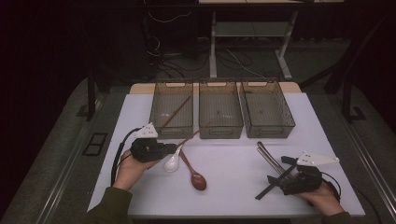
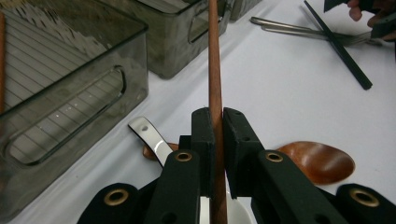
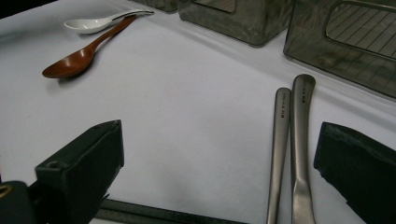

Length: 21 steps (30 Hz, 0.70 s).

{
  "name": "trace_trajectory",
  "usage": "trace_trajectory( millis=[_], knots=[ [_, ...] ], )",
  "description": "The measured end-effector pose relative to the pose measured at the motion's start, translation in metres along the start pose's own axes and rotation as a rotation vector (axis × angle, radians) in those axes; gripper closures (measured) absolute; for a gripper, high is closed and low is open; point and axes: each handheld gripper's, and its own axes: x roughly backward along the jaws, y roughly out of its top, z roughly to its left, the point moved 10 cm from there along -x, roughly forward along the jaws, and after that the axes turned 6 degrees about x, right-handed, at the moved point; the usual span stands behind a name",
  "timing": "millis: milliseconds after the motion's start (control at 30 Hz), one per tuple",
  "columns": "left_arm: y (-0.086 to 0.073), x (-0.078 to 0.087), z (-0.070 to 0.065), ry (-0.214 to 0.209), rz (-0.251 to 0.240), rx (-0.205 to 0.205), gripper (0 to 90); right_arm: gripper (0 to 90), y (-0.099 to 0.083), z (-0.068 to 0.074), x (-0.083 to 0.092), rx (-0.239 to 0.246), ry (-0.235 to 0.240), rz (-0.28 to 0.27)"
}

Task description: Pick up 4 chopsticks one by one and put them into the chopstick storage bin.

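On the white counter (image 1: 233,186) a dark brown wooden spoon (image 1: 196,177) lies just beside a white ceramic spoon (image 1: 172,163). Two metal handles (image 3: 292,140) lie side by side on the right part, and a black stick (image 1: 271,184) lies near them. The middle bin (image 1: 220,116) and the right bin (image 1: 266,112) stand at the far edge.

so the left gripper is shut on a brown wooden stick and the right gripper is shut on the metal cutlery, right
Not quite. The left gripper is shut on the wooden stick, but the right gripper is open: the right gripper view shows its jaws wide apart either side of the metal cutlery, not pressing it.
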Motion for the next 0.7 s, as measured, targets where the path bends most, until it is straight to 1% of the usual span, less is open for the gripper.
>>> trace_trajectory(
  millis=[100,233,300,433,600,700],
  knots=[
    [0.006,0.001,0.002,0.011,-0.021,0.009,82.4,1.2,0.000,0.000,0.000,0.002,0.000,0.003],
    [0.013,0.002,0.006,0.029,-0.036,0.011,82.4,1.2,0.000,0.000,-0.001,0.001,0.000,0.003],
    [0.018,0.003,0.008,0.039,-0.050,0.020,82.4,1.2,0.000,-0.001,-0.001,-0.002,0.000,0.002],
    [0.025,0.004,0.012,0.054,-0.061,0.025,82.3,1.2,0.000,-0.002,0.000,-0.004,-0.004,-0.004],
    [0.038,0.006,0.019,0.061,-0.082,0.039,82.3,1.2,0.001,-0.003,0.001,-0.008,-0.006,-0.009],
    [0.047,0.006,0.024,0.072,-0.088,0.041,82.4,1.2,0.001,-0.003,0.001,-0.008,-0.008,-0.012]
  ],
)
